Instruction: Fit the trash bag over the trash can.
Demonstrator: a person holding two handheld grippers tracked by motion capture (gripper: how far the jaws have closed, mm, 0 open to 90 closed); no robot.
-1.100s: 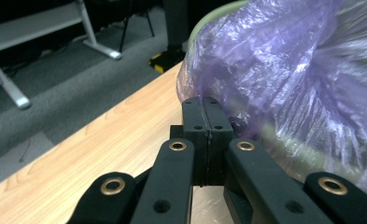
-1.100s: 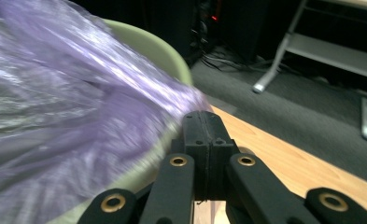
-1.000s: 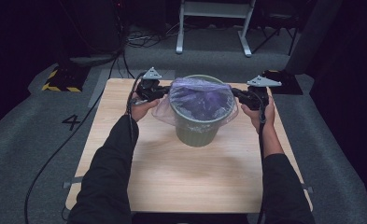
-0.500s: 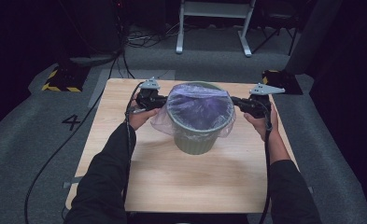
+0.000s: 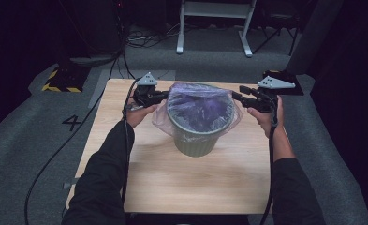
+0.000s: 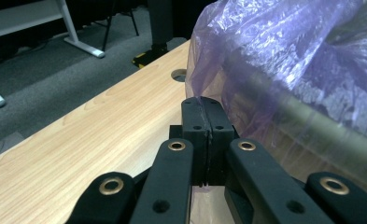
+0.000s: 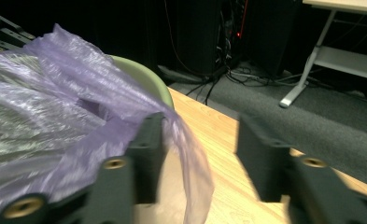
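The purple bag point(image 5: 198, 110) drapes over the green bin point(image 5: 196, 140) near the table's point(image 5: 181, 183) far edge, between the left gripper point(image 6: 207, 126) (clamped on the film) and the right gripper point(image 7: 197, 154), whose jaws have just been opening and stand apart around its loose hem.

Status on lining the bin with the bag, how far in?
Done: the purple bag sits in the green bin, its mouth turned over the rim. In hand: the left gripper is shut on the bag's edge; the right gripper has just been opening, film draped over one jaw. Left: release the left side; the folded-over film hangs loose and probably wants smoothing down.
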